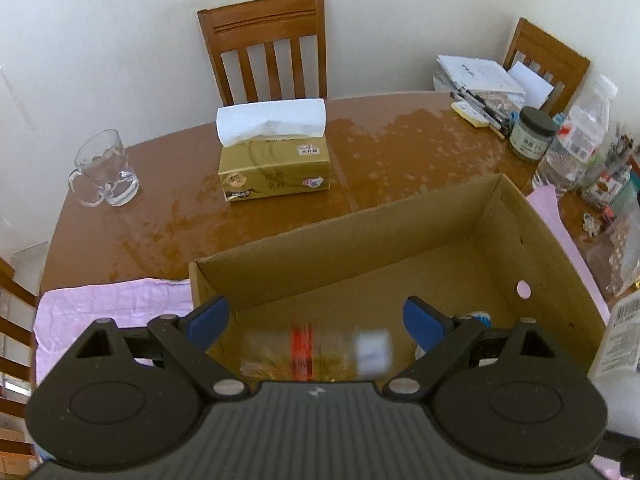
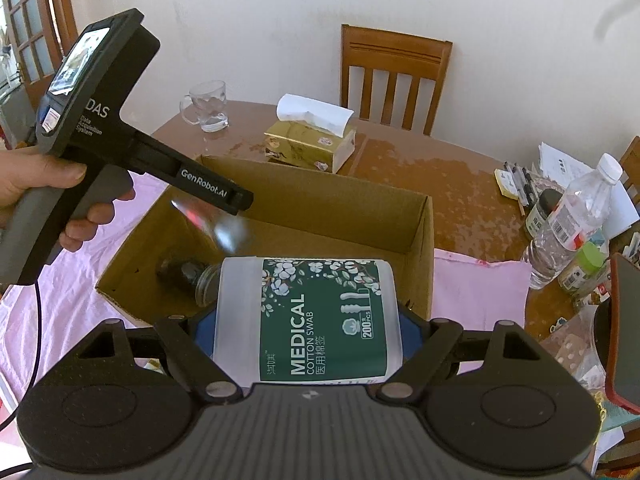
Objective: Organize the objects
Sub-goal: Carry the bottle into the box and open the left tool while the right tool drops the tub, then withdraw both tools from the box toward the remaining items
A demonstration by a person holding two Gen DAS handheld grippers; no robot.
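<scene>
An open cardboard box (image 1: 344,216) (image 2: 320,178) stands on a pink cloth. My left gripper (image 1: 316,320) hovers over its near end, open, blue pads (image 1: 208,320) wide apart. A clear bottle with a red band (image 1: 316,354) (image 2: 212,220) shows blurred just below the pads, touching neither one. A small dark-capped jar (image 2: 184,276) lies on the box floor. My right gripper (image 2: 306,320) is shut on a white cotton swab tub with a green label (image 2: 316,312), held at the box's near edge. A hand (image 2: 24,184) grips the left tool.
On the brown table beyond the box are a gold tissue box (image 1: 274,168) and a glass mug (image 1: 106,172). A dark-lidded jar (image 1: 532,134), a water bottle (image 1: 576,136), pens and papers crowd the right side. Wooden chairs (image 1: 268,44) stand behind. The pink cloth (image 1: 112,308) spreads left.
</scene>
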